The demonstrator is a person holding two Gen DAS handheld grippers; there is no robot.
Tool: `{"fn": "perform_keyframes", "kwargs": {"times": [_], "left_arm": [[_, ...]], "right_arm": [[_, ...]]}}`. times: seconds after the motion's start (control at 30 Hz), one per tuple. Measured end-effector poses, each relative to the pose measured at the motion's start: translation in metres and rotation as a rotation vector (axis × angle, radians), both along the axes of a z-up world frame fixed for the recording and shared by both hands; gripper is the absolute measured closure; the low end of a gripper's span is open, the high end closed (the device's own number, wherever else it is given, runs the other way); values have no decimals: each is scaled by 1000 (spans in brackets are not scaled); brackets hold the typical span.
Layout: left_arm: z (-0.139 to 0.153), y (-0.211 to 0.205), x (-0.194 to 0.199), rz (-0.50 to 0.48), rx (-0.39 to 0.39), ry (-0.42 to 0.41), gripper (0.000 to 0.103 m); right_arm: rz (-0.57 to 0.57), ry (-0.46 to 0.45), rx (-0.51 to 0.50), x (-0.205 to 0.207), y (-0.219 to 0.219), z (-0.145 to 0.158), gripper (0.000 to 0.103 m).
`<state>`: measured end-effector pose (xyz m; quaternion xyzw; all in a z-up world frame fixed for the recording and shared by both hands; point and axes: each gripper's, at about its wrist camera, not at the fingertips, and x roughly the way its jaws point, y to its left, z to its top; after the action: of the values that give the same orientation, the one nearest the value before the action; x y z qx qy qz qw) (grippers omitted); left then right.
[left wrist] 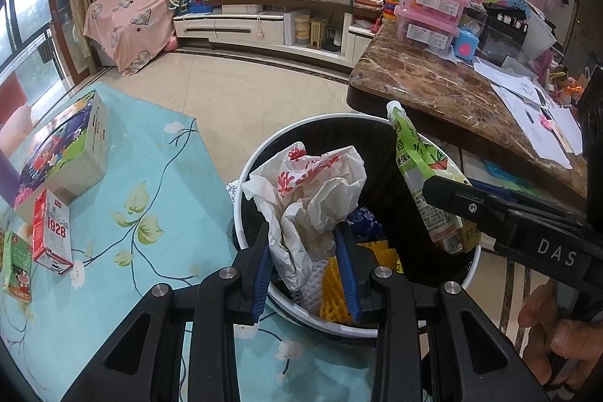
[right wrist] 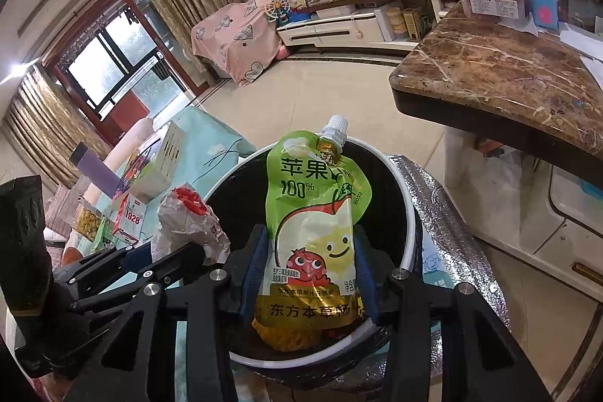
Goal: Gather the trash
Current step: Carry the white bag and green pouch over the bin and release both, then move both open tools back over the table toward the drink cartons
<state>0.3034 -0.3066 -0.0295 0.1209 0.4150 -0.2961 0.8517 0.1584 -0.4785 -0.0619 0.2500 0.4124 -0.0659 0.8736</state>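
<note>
- Left-wrist view: at the far left, a green carton (left wrist: 16, 266) and a red-and-white carton marked 1928 (left wrist: 52, 231) were seen standing on the floral turquoise cloth (left wrist: 150, 176), with a larger printed box (left wrist: 64, 157) lying behind them.
- The left gripper (left wrist: 307, 266) was seen closed on a crumpled white bag with red print (left wrist: 309, 191), its blue pads (left wrist: 348, 270) pressed against the bag's lower part, directly over the open bin.
- The round, white-rimmed trash bin (left wrist: 260, 153) with a black liner was seen just beside the cloth's edge; yellow and white foam netting (left wrist: 331, 289) lay inside it.
- To the right, a green juice pouch (left wrist: 422, 172) was held upright over the bin's right side by the right gripper's black arm, and a brown marble table (left wrist: 422, 78) loaded with pink boxes (left wrist: 429, 10) and papers stood behind.
- Right-wrist view: at the left, the crumpled bag (right wrist: 188, 225) was seen in the other tool, beside the bin rim (right wrist: 403, 183).
- In the centre, the right gripper (right wrist: 311, 274) was seen clamped on the pouch (right wrist: 312, 213), the white cap pointing up, above the bin's opening.
- A silver foil bag (right wrist: 433, 198) was seen lying against the bin's right side.
</note>
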Motion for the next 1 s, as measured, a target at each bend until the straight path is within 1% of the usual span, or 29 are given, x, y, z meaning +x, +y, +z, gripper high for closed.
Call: {"fn": "perform_keyframes", "kwargs": {"times": [0.23, 0.37, 0.43, 0.6, 0.8, 0.83, 0.9, 0.97, 1.0], "left_arm": [[-2, 1, 2, 3, 0, 6, 71], [1, 3, 2, -1, -13, 7, 64], [2, 5, 0, 3, -18, -3, 55], [0, 12, -2, 7, -31, 2, 54], [-1, 33, -9, 34, -56, 6, 50], [-1, 37, -12, 42, -60, 7, 50], [-3, 47, -16, 59, -69, 10, 49], [-3, 56, -22, 75, -74, 4, 48], [-3, 63, -26, 83, -75, -1, 46]], "right_arm": [[3, 7, 10, 0, -2, -3, 58], [2, 14, 23, 1, -2, -3, 55], [-4, 14, 39, 2, -4, -3, 54], [-14, 17, 63, 2, -5, -1, 53], [-19, 9, 58, 0, -2, 5, 52], [-18, 9, 56, 0, -1, 5, 51], [-11, 10, 47, 0, 3, 8, 45], [5, 7, 26, -1, 13, 13, 36], [13, 5, 15, -2, 18, 15, 34]]}}
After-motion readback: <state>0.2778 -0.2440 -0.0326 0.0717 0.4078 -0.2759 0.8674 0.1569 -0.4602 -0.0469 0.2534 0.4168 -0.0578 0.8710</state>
